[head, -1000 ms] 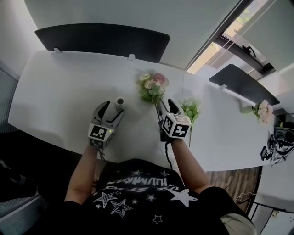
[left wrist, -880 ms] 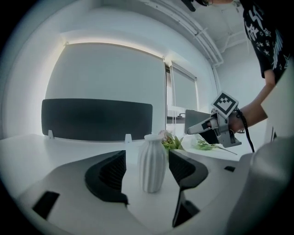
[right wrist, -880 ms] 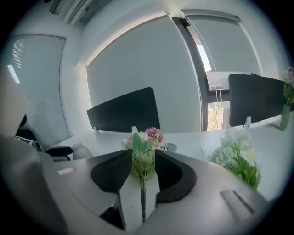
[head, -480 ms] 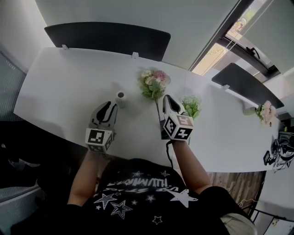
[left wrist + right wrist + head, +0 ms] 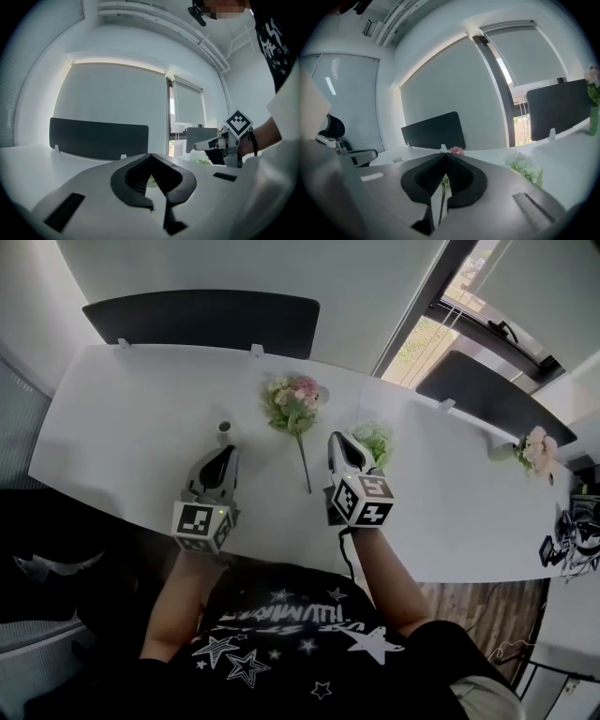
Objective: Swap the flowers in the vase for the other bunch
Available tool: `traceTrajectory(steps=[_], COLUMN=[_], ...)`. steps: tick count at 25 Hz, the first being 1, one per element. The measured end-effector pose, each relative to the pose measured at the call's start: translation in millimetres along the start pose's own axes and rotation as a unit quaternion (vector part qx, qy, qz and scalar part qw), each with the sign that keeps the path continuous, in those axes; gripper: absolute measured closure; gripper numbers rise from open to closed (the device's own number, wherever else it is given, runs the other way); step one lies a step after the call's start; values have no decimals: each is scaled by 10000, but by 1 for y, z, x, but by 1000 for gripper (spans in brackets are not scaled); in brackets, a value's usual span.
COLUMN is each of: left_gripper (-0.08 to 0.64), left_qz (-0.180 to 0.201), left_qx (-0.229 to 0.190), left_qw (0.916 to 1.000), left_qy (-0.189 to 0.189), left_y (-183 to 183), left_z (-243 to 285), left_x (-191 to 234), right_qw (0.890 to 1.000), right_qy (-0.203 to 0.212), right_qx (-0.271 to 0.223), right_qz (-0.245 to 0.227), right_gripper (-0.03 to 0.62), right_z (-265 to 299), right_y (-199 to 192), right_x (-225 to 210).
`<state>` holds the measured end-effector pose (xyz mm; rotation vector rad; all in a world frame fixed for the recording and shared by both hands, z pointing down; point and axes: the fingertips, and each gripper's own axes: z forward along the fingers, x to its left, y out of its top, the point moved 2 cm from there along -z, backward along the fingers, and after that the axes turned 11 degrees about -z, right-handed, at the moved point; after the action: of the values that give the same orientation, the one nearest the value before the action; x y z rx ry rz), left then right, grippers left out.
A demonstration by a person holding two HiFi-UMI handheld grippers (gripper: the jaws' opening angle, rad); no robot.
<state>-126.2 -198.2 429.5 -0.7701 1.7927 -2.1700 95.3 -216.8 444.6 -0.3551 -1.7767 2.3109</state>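
Observation:
A small pale vase [image 5: 223, 428] stands with nothing in it on the white table [image 5: 122, 427]. The pink bunch [image 5: 292, 401] lies flat beside it, its stem running toward me. A green and white bunch [image 5: 373, 439] lies further right. My left gripper [image 5: 225, 453] hovers just short of the vase. Its jaws have just been closing and are now shut with nothing between them [image 5: 151, 159]. My right gripper [image 5: 339, 441] is shut and holds nothing [image 5: 444, 158], between the pink bunch's stem and the green bunch [image 5: 525, 168]. A pink bloom [image 5: 456, 150] shows past its tips.
Dark partition panels [image 5: 202, 320] line the table's far edge. Another bouquet in a vase [image 5: 534, 451] stands far right on the neighbouring desk. A window [image 5: 427, 334] is behind. An office chair [image 5: 333, 136] stands at the left in the right gripper view.
Both grippers were open and low by the vase and the pink bunch's stem. They have closed and lifted off the table toward me. Vase and both bunches have stayed put.

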Motion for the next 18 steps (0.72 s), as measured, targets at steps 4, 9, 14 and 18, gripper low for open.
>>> traceTrajectory(steps=[4,9,14,18], left_gripper=[552,554,552,552], left_qz=[168,286,111,155], left_qx=[-37,123,106,132], left_qw=[9998,9994,9994,9991], left_qy=[-71,-169,-311,-366], left_y=[3,-5,-14,-24], left_z=[6,14,24,35], left_x=[-28,-58,-89,-112], right_qw=[9999,9996,9987,9975], right_qy=[-69,-196,-387,-540], right_qx=[-37,-29,7,195], right_qz=[97,190,323,418], right_gripper=[589,589,590,589], right_z=[-19,-43,-69,-90], right_y=[-3,-8,-16,-29], right_x=[-17,-43,-77,-106])
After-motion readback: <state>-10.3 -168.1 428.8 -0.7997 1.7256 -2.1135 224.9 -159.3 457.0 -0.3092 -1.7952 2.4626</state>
